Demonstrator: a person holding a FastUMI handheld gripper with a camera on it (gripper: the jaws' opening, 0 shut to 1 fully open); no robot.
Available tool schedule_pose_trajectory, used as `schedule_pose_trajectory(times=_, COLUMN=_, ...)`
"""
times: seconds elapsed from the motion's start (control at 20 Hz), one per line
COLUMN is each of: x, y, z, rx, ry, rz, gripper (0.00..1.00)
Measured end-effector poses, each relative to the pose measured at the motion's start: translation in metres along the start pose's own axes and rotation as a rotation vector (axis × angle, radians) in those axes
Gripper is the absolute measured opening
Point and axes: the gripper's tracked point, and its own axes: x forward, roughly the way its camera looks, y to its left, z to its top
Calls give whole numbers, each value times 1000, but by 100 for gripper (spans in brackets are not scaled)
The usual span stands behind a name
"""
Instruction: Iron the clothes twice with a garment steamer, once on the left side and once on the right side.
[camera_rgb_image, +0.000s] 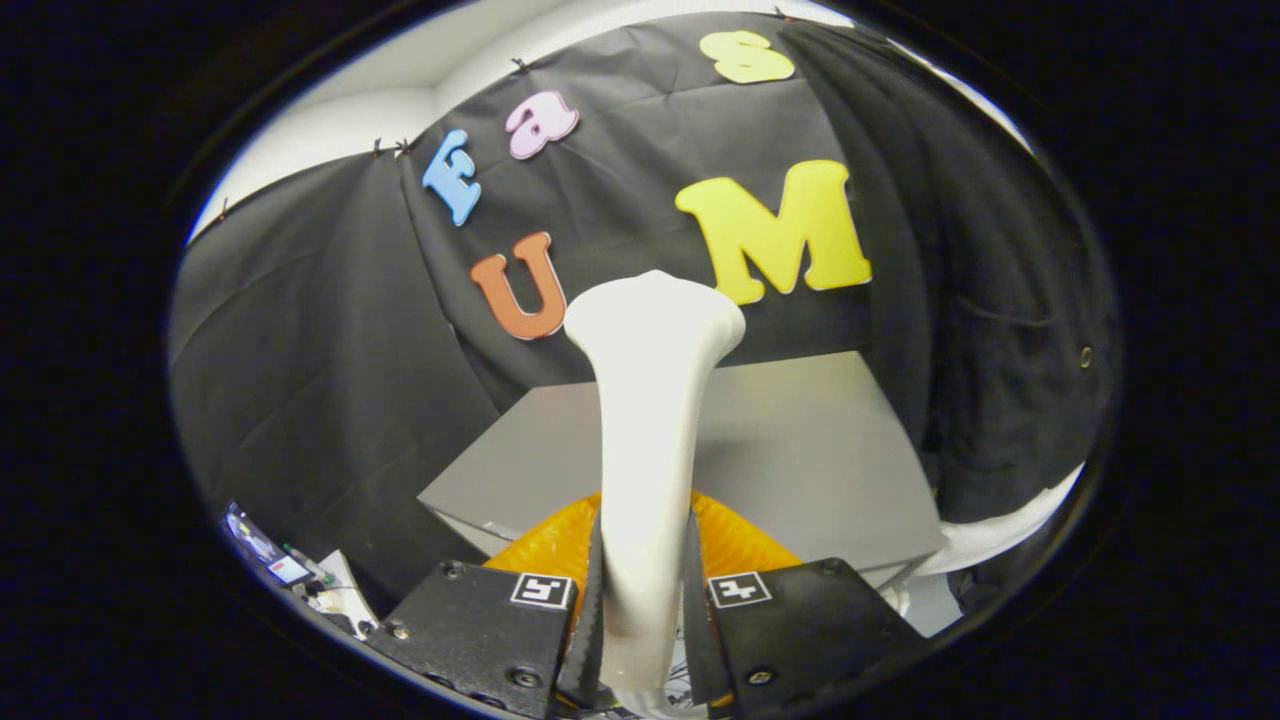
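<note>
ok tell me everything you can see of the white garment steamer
The garment steamer is a smooth, glossy white body, plastic by the look of it. A narrow handle rises between the two fingers of the gripper and flares into a wide, flat-topped head. It stands roughly upright, leaning slightly, its head up against the black cloth wall. Both fingers press on the handle's sides. Behind it lie a grey table and something orange; a dark garment hangs beyond, apart from it.

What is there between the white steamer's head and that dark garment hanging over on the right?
In the gripper view the tongs are shut on the steamer. Between its head and the dark garment nothing stands in the way, with the black cloth wall and grey table behind.
</note>
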Motion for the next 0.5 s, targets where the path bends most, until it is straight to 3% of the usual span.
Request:
schedule_pose_trajectory(times=0.25, x=-78, y=-64, z=9, rx=-17, ry=-126, rz=-132, gripper=36)
schedule_pose_trajectory(times=0.5, x=-148, y=-100, z=74, rx=10, ry=-362, rz=-200, gripper=36)
